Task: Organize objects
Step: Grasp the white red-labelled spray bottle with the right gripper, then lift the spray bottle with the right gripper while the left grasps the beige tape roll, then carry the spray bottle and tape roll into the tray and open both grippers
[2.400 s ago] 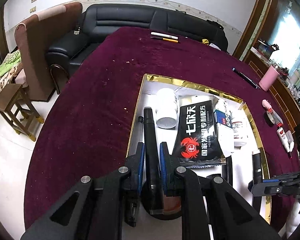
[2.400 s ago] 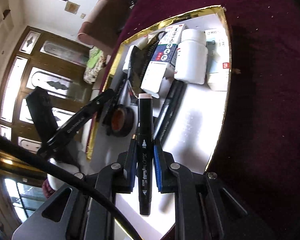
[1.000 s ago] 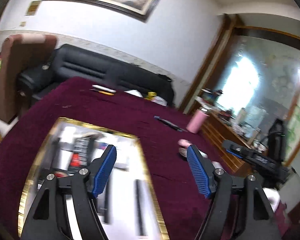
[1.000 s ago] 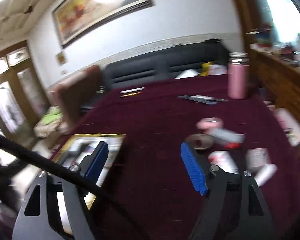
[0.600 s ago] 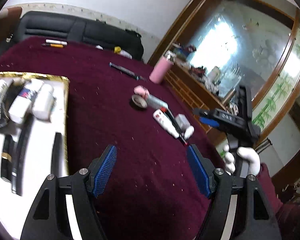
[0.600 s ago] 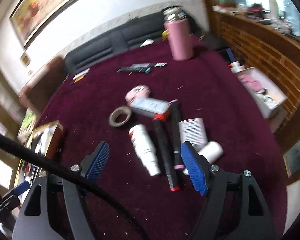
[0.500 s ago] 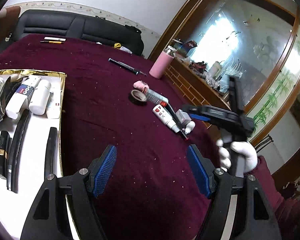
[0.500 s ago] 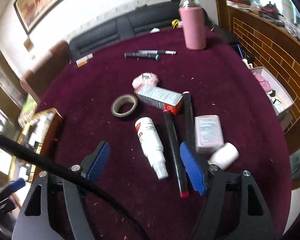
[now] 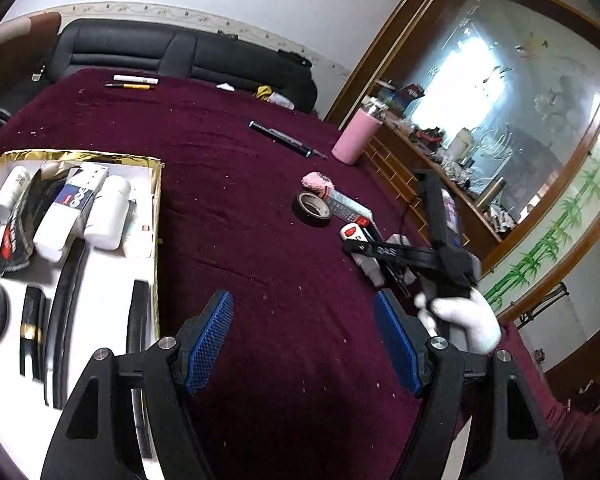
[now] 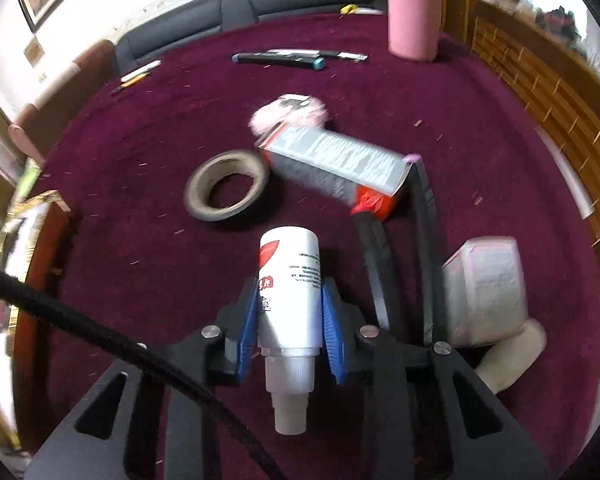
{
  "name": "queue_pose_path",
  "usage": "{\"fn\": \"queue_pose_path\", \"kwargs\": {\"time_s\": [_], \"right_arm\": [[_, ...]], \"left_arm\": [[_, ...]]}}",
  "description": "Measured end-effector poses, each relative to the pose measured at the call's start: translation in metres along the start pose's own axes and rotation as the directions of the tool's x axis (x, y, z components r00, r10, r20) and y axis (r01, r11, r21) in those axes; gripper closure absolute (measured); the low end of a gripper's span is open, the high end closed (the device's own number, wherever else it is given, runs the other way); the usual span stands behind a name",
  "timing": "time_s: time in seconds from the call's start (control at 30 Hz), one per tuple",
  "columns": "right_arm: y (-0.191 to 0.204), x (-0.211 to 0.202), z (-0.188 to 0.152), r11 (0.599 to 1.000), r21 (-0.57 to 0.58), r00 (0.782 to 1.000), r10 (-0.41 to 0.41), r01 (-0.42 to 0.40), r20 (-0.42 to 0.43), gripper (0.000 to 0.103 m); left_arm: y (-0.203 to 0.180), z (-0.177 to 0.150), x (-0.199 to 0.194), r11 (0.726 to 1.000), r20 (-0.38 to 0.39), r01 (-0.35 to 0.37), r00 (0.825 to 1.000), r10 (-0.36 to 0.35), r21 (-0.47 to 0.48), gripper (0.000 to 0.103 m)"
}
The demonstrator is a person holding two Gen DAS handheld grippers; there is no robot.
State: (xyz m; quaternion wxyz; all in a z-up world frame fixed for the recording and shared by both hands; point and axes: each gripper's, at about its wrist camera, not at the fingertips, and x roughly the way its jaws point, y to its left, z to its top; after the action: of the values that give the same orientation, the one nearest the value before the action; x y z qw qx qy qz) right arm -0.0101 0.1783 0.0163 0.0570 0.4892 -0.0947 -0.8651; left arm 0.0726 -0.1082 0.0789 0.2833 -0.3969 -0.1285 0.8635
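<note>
A white spray bottle (image 10: 290, 272) with a red label lies on the burgundy table, nozzle toward the camera. My right gripper (image 10: 290, 320) is closing on it, and both blue pads (image 10: 249, 320) touch its sides. In the left wrist view a white-gloved hand (image 9: 460, 316) holds that gripper over the bottle (image 9: 350, 234). My left gripper (image 9: 304, 340) hovers open above bare cloth with nothing between its fingers. The gold-rimmed white tray (image 9: 156, 200) at the left holds bottles, boxes, a tape roll and several black pens.
Around the bottle lie a tape roll (image 10: 226, 188), a grey and red box (image 10: 336, 168), a pink puff (image 10: 288, 114), two black markers (image 10: 374, 264), a pink-white packet (image 10: 486, 288) and a white tube (image 10: 512, 356). A pink flask (image 10: 414, 8) and pens (image 10: 280, 58) lie farther back.
Both grippers left the tray and swung right. The right gripper dropped onto the loose pile and closed around the white spray bottle. The left stayed open.
</note>
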Motion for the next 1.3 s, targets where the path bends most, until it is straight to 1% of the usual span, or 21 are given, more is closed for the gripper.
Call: {"fn": "queue_pose_path", "kwargs": {"time_s": [0.07,0.17,0.3,0.4,0.47,0.53,0.6,0.67,0.7,0.73,0.77,0.8,0.83,0.87,0.9,0.93,0.97,1.0,1.07,1.17,1.3], "right_arm": [[-0.001,-0.007,-0.013,1.0,0.012,0.999,0.02,-0.021,0.036,0.076],[-0.006,-0.014,-0.029,0.999,0.013,0.994,0.047,-0.049,0.101,0.075],[-0.016,-0.016,-0.029,0.994,0.034,0.988,0.104,-0.108,0.112,0.075],[-0.024,-0.015,-0.028,0.986,0.054,0.982,0.151,-0.158,0.115,0.075],[-0.027,-0.014,-0.028,0.981,0.068,0.978,0.172,-0.181,0.114,0.075],[-0.028,-0.014,-0.028,0.979,0.071,0.977,0.183,-0.191,0.112,0.075],[-0.027,-0.014,-0.029,0.979,0.069,0.977,0.185,-0.193,0.11,0.075],[-0.027,-0.014,-0.029,0.978,0.071,0.976,0.188,-0.197,0.108,0.075],[-0.027,-0.014,-0.029,0.978,0.071,0.976,0.189,-0.198,0.108,0.075],[-0.027,-0.015,-0.029,0.977,0.072,0.976,0.191,-0.199,0.107,0.075],[-0.027,-0.015,-0.029,0.977,0.073,0.976,0.191,-0.2,0.106,0.075],[-0.027,-0.015,-0.029,0.977,0.073,0.976,0.192,-0.2,0.105,0.075],[-0.028,-0.014,-0.029,0.977,0.073,0.976,0.193,-0.201,0.106,0.075],[-0.027,-0.014,-0.029,0.977,0.073,0.976,0.192,-0.201,0.106,0.075],[-0.027,-0.014,-0.029,0.977,0.072,0.976,0.192,-0.2,0.106,0.075],[-0.027,-0.014,-0.029,0.977,0.07,0.976,0.192,-0.2,0.107,0.075],[-0.027,-0.014,-0.03,0.978,0.068,0.976,0.19,-0.198,0.109,0.075],[-0.026,-0.014,-0.03,0.978,0.065,0.976,0.189,-0.197,0.11,0.075],[-0.026,-0.014,-0.03,0.979,0.058,0.976,0.186,-0.193,0.112,0.075],[-0.024,-0.014,-0.031,0.981,0.05,0.977,0.181,-0.188,0.114,0.075],[-0.027,-0.014,-0.031,0.978,0.057,0.974,0.196,-0.203,0.115,0.075]], "left_arm": [[-0.003,0.012,0.012,1.0,-0.012,-0.016,1.0,0.016,0.008,0.036],[-0.011,0.038,0.039,0.997,-0.014,-0.056,0.998,0.057,0.057,0.036],[-0.02,0.071,0.099,0.99,-0.057,-0.089,0.994,0.095,0.11,0.036],[-0.022,0.09,0.152,0.98,-0.106,-0.13,0.984,0.147,0.148,0.037],[-0.022,0.098,0.179,0.97,-0.127,-0.173,0.972,0.196,0.173,0.037],[-0.024,0.102,0.203,0.957,-0.146,-0.197,0.962,0.231,0.215,0.037],[-0.032,0.104,0.223,0.92,-0.13,-0.254,0.944,0.302,0.297,0.038],[-0.038,0.103,0.238,0.891,-0.129,-0.281,0.93,0.345,0.356,0.042],[-0.041,0.1,0.246,0.874,-0.131,-0.293,0.921,0.367,0.387,0.047],[-0.043,0.098,0.252,0.858,-0.133,-0.302,0.913,0.385,0.415,0.049],[-0.046,0.093,0.26,0.835,-0.133,-0.315,0.901,0.412,0.452,0.049],[-0.048,0.092,0.268,0.819,-0.126,-0.325,0.895,0.427,0.472,0.049],[-0.051,0.091,0.268,0.808,-0.096,-0.332,0.899,0.427,0.486,0.048],[-0.053,0.09,0.269,0.798,-0.083,-0.34,0.897,0.434,0.498,0.049],[-0.054,0.088,0.268,0.796,-0.081,-0.342,0.896,0.436,0.5,0.051],[-0.055,0.089,0.269,0.805,-0.093,-0.324,0.903,0.42,0.498,0.066],[-0.056,0.088,0.268,0.825,-0.122,-0.279,0.916,0.382,0.492,0.077],[-0.058,0.088,0.267,0.834,-0.145,-0.252,0.92,0.364,0.491,0.093],[-0.061,0.085,0.26,0.837,-0.158,-0.238,0.922,0.355,0.492,0.095],[-0.057,0.082,0.237,0.867,-0.164,-0.216,0.934,0.317,0.449,0.095],[-0.047,0.074,0.185,0.913,-0.142,-0.184,0.958,0.25,0.365,0.095]]}}
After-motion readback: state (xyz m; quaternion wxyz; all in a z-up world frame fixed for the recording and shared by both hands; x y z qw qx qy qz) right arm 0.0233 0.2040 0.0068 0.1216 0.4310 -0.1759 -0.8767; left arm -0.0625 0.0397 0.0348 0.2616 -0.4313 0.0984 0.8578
